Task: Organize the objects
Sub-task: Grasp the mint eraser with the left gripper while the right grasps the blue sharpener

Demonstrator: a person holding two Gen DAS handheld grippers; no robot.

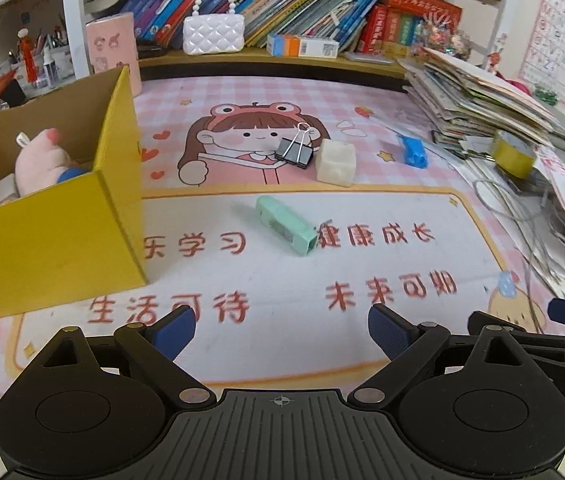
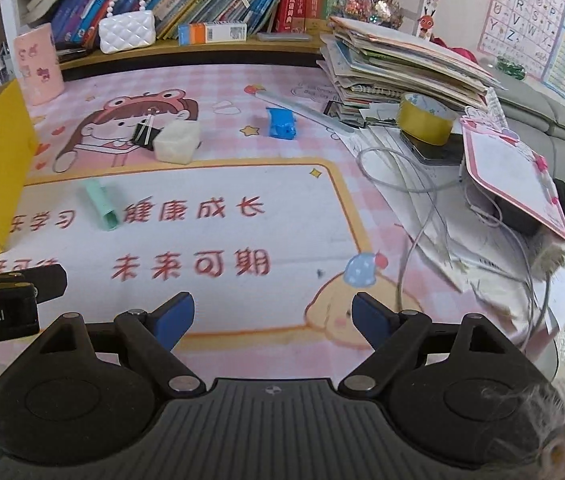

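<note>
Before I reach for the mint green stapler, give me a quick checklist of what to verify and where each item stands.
1. Left gripper open and empty: ok.
2. Right gripper open and empty: ok.
3. Mint green stapler lying alone on the desk mat, nothing touching it: ok.
4. Yellow box open at the top: ok.
5. Room left inside beside the pink plush toy: cannot tell.
6. Binder clip free of the white block: not ok, they sit against each other.
</note>
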